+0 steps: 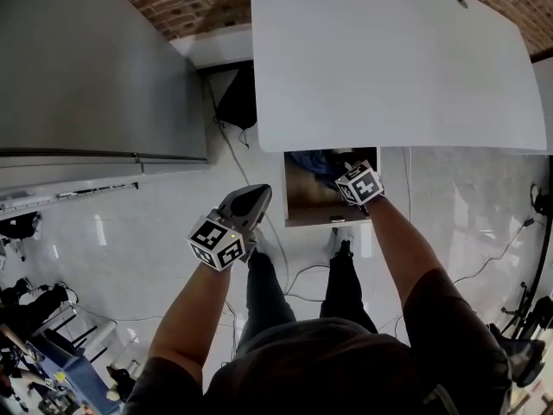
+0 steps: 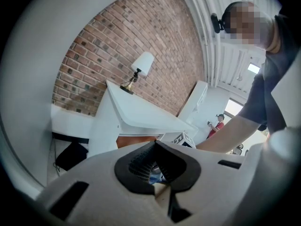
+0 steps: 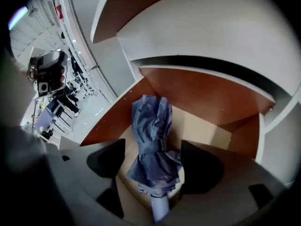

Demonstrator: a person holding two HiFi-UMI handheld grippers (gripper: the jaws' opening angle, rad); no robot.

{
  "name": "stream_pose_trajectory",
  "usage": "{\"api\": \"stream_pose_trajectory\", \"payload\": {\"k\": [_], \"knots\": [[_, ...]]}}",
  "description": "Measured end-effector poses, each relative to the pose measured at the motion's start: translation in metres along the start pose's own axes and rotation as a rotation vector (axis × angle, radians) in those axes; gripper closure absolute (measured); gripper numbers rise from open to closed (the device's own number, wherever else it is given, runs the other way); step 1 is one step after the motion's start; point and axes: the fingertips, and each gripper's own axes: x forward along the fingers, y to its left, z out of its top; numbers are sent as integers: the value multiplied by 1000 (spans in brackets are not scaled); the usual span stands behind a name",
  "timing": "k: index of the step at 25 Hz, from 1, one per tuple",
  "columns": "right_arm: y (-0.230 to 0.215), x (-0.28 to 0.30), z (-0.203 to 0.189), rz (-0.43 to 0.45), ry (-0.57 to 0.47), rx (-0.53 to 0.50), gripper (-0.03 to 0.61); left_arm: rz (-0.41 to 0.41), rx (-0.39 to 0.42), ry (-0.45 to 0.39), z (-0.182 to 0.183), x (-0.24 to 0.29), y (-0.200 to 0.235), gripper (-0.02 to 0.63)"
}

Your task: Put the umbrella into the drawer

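Right gripper (image 1: 344, 176) reaches into open wood-lined drawer (image 1: 304, 201) under white desk top (image 1: 389, 59). In the right gripper view, right gripper (image 3: 153, 160) has jaws spread wide. The folded blue fabric umbrella (image 3: 151, 126) lies between them on the drawer (image 3: 204, 126) floor, strap round its middle, handle end toward the camera. Fabric sits just beside both black pads (image 3: 200, 166), no clear squeeze. Umbrella (image 1: 318, 161) shows at the drawer's back in the head view. Left gripper (image 1: 257, 195) hangs over white floor, left of the drawer, apart from it. Left gripper (image 2: 157, 172) jaws are together, nothing between them. Its view also shows the desk (image 2: 141, 114).
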Motion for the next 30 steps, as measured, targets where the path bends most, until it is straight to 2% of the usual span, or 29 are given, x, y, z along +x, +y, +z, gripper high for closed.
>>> {"api": "stream_pose_trajectory", "payload": {"k": [5, 15, 21, 25, 30], "knots": [[14, -43, 9, 8, -12, -17, 219, 4, 35, -20, 30, -13, -17, 614], [43, -157, 63, 14, -117, -54, 239, -2, 105, -59, 103, -40, -69, 614], [53, -248, 117, 7, -289, -80, 275, -10, 154, -97, 144, -58, -106, 614], [60, -316, 147, -4, -416, -117, 331, -20, 190, -130, 172, -70, -130, 614], [67, -393, 172, -27, -574, -101, 436, -9, 259, -161, 204, -89, -153, 614]]}}
